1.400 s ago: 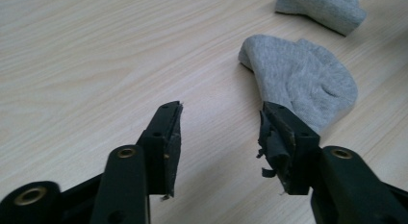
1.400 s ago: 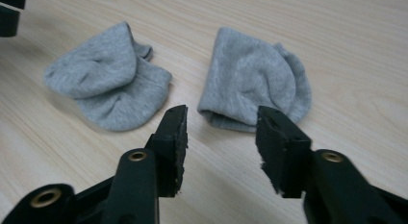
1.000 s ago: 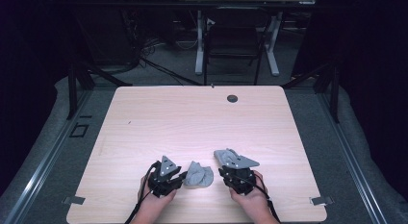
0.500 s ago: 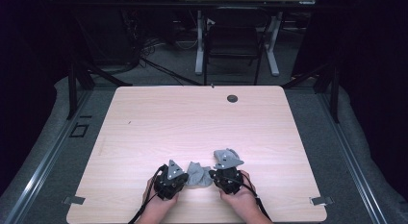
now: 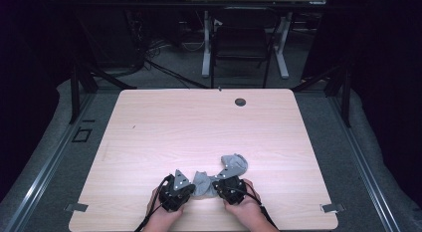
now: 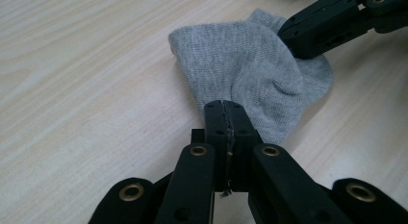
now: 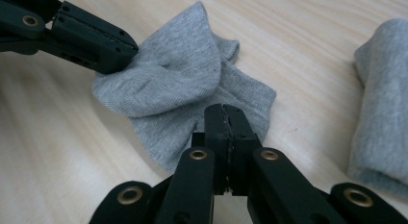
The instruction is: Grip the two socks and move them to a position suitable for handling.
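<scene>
A crumpled grey sock (image 5: 201,182) lies near the table's front edge, between my two grippers. My left gripper (image 5: 191,190) is shut on one end of the sock (image 6: 250,75), its jaws pressed together over the fabric (image 6: 225,108). My right gripper (image 5: 215,188) is shut on the opposite end of the sock (image 7: 178,89), jaws closed tight (image 7: 225,111). Each gripper view has the other gripper in it: the right one (image 6: 290,37) at top right, the left one (image 7: 129,52) at top left. The sock sags on the wood between them.
A second grey sock (image 5: 234,164) (image 7: 380,113) lies just beyond and right of my right gripper. The light wooden table (image 5: 199,127) has a dark round hole (image 5: 240,101) near its far edge. A chair and desk legs stand behind the table.
My right gripper has moved left, away from the second sock, and now grips the middle sock. The left gripper has shifted a little right. The hands are closer together.
</scene>
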Motion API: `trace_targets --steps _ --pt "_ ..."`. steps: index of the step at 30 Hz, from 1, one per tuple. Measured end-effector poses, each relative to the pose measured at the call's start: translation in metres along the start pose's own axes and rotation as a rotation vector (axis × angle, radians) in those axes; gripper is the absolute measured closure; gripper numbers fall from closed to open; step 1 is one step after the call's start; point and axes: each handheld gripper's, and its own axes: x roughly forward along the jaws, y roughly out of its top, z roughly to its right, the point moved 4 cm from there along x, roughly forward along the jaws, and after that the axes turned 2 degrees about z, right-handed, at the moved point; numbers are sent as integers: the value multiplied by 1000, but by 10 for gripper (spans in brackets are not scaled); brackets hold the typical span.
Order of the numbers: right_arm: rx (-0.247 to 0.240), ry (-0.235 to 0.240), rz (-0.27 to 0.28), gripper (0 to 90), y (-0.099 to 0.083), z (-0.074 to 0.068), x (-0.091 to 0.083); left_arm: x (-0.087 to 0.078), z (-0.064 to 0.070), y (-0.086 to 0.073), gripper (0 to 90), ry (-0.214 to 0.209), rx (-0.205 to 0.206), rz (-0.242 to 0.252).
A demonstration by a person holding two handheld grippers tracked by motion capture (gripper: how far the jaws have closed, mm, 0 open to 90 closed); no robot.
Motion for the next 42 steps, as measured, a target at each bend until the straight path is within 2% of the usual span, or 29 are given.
trace_targets --steps 4,10,12,15,16,17,19,20,24,25,28,33,42 --pt "-6 19 -16 895 -5 -6 -6 -5 6 -3 898 -7 9 -10" --pt "21 37 -2 893 -9 -7 -8 -16 8 6 862 -29 -39 52" --pt "23 37 -2 893 -9 -7 -8 -20 11 9 853 -48 -37 66" --pt "33 46 2 893 -9 -6 -8 -19 16 11 808 -56 -21 73" --pt "38 44 2 893 -10 -7 -8 -18 18 11 757 -69 -23 72" --pt "38 44 2 893 -10 -7 -8 -16 20 11 757 -76 -29 73" --pt "32 42 5 893 -10 -7 -8 -14 23 10 697 -85 -10 71" --pt "32 42 5 893 -10 -7 -8 -13 25 10 697 -91 1 75" --pt "34 42 8 893 -10 -7 -8 -9 31 9 653 -79 26 64" --pt "33 43 4 894 -10 -8 -8 -8 31 9 657 -70 40 55" --pt "22 42 -1 894 -10 -8 -9 -3 31 6 683 -60 38 36" --pt "14 44 6 895 -10 -8 -8 -3 32 5 844 -55 52 31" --pt "14 55 -1 896 -11 -10 -10 -19 16 10 872 -43 -1 76"
